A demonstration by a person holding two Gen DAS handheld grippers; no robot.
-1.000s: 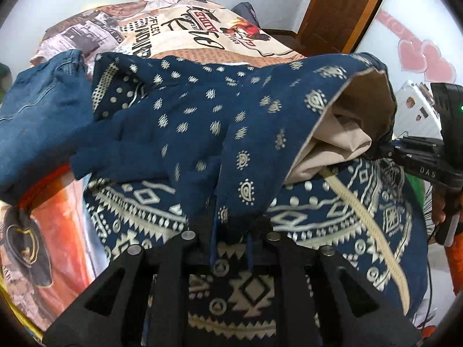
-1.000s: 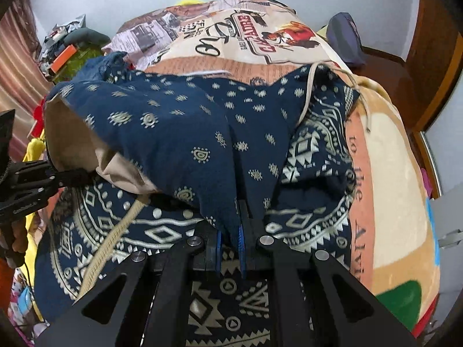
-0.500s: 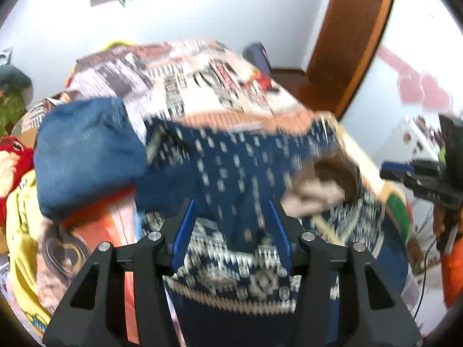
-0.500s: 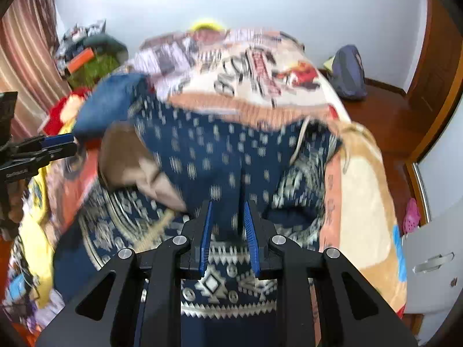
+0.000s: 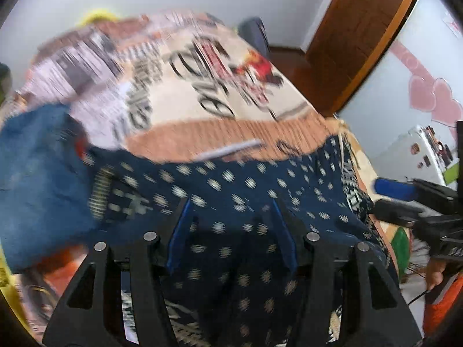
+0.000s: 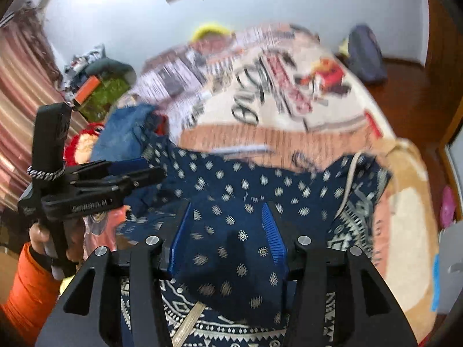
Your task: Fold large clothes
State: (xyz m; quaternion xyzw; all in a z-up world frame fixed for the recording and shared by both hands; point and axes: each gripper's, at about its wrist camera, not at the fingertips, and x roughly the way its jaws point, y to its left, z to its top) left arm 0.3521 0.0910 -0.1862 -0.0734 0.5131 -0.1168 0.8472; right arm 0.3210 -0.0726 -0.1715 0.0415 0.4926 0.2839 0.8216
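A navy garment with a white print [image 5: 231, 179] lies folded across the bed; the right wrist view shows it [image 6: 231, 179] too. My left gripper [image 5: 231, 231] hovers above its near part. Its jaws are opening, and cloth shows between the blue pads [image 5: 179, 231] without being pressed. My right gripper [image 6: 227, 231] is likewise over the cloth with its jaws opening, nothing pinched between them. Each gripper shows in the other's view: the right gripper [image 5: 405, 199] at the right, the left gripper [image 6: 139, 170] at the left.
Folded blue jeans [image 5: 37, 179] lie left of the garment. A printed blanket [image 5: 202, 86] covers the bed behind it. A wooden door [image 5: 361, 29] stands far right and a dark backpack [image 6: 364, 55] lies on the floor. An orange sleeve [image 6: 29, 283] holds the left gripper.
Both grippers were shut on the raised fold of the garment. They have let go, opened and drawn up and back, and the fold now lies flat.
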